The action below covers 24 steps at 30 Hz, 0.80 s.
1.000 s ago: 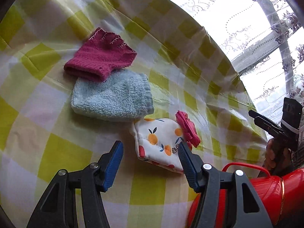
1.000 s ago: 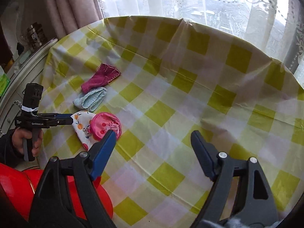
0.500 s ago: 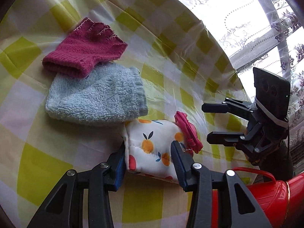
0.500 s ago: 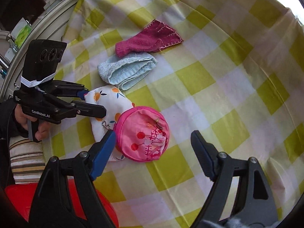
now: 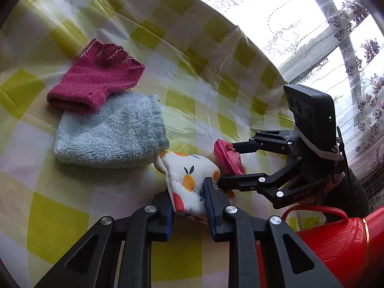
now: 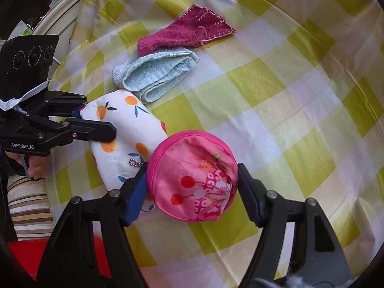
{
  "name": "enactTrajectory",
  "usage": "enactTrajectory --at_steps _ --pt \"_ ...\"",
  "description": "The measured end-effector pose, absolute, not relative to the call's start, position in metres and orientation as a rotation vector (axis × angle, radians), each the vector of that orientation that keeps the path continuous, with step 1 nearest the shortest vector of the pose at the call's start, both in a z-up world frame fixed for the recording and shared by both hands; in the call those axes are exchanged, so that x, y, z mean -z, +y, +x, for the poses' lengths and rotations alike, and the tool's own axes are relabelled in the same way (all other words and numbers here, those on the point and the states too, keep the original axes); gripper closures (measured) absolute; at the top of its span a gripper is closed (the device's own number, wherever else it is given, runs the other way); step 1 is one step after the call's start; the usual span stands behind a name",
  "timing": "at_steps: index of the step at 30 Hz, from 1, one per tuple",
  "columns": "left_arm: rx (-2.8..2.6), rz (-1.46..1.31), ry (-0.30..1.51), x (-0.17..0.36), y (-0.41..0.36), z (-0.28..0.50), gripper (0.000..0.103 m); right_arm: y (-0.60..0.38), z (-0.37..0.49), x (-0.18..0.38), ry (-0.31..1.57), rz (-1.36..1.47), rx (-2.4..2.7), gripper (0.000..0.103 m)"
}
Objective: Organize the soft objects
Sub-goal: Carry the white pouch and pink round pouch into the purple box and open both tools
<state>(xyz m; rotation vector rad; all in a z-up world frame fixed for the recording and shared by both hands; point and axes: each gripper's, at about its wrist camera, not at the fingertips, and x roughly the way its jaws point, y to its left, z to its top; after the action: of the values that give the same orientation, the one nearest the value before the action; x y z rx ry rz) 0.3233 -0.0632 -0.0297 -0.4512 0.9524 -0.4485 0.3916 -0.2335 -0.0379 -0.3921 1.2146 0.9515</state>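
Yellow-and-white checked plastic cloth over the table [image 6: 300,100]; lace curtain [image 5: 300,16] and bright window behind, seen from the left wrist.

Left tool [image 5: 189,199]: jaws closing, blue pads pressed on both sides of the orange-print white pouch [image 5: 189,177], near its lower edge; pouch lying on the cloth, bead chain at its right side.

Right tool [image 6: 192,187]: jaws closing around the round pink pouch [image 6: 192,175], pouch between the pads; left pad touching its edge, right pad at its rim, firm contact on that side not clear. Pink pouch resting partly on the white pouch and partly on the cloth.

Folded light-blue terry cloth [image 5: 110,134]: just beyond the white pouch, touching its far corner.

Magenta knitted fingerless glove [image 5: 96,81]: cuff overlapping the far edge of the terry cloth, fingers pointing away.

Red plastic container with handle [image 5: 340,237]: at the near table edge, lower right in the left wrist view.

Hand [image 6: 36,163] on the left tool's grip, striped fabric [image 6: 28,206] below it.
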Motion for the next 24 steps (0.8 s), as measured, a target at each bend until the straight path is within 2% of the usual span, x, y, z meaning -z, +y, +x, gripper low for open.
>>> enactTrajectory --at_steps 11,24 --pt "0.433 -0.497 0.906 0.015 -0.046 0.297 0.088 -0.336 0.387 0.014 1.127 -0.229 -0.555 0.031" --pt "0.397 -0.610 0.895 0.020 -0.021 0.241 0.091 -0.425 0.253 -0.016 0.999 -0.069 -0.285 0.031"
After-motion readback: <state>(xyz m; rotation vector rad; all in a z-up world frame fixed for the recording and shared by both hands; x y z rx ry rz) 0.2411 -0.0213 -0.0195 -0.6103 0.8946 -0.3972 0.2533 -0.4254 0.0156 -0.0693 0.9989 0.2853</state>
